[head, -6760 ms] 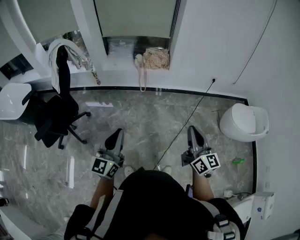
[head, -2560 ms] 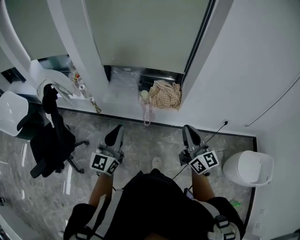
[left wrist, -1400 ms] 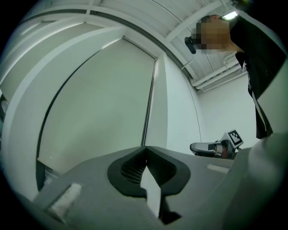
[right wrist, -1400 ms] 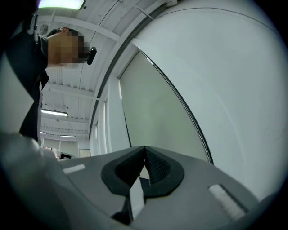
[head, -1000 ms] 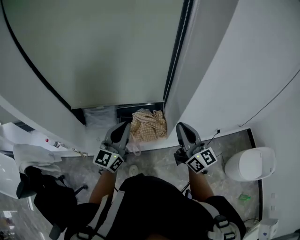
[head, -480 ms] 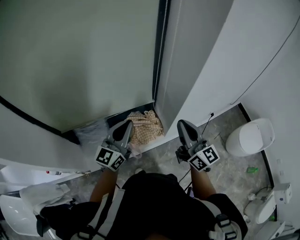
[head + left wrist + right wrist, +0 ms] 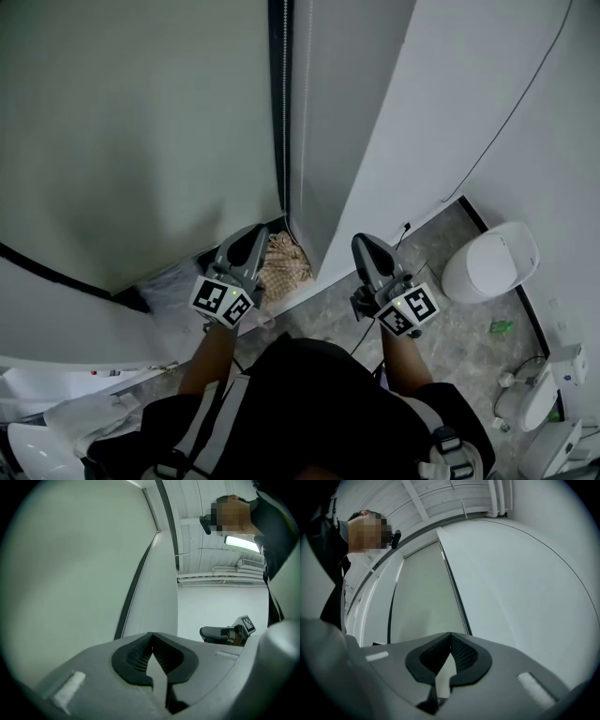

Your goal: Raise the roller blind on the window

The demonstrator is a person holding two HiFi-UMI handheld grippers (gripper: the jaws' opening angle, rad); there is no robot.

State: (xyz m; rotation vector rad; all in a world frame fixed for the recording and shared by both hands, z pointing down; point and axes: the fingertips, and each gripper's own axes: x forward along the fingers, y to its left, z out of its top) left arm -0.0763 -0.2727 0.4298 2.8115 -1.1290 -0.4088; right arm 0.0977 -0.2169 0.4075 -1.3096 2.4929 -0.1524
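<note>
The roller blind (image 7: 131, 122) was seen lowered over the window, with its bead chain (image 7: 461, 611) at its right edge. The left tool (image 7: 251, 239) and right tool (image 7: 364, 246) were held clenched and empty near it, presumably because the chain was not yet reached.

Black top (image 7: 300, 398) fills bottom centre, pale straps (image 7: 214, 427) over the shoulders; grey left gripper (image 7: 249, 239) and right gripper (image 7: 364, 246) each carry a black-and-white marker cube (image 7: 223, 300).

text: none legible | labels: none | numbers: none | signs: none
</note>
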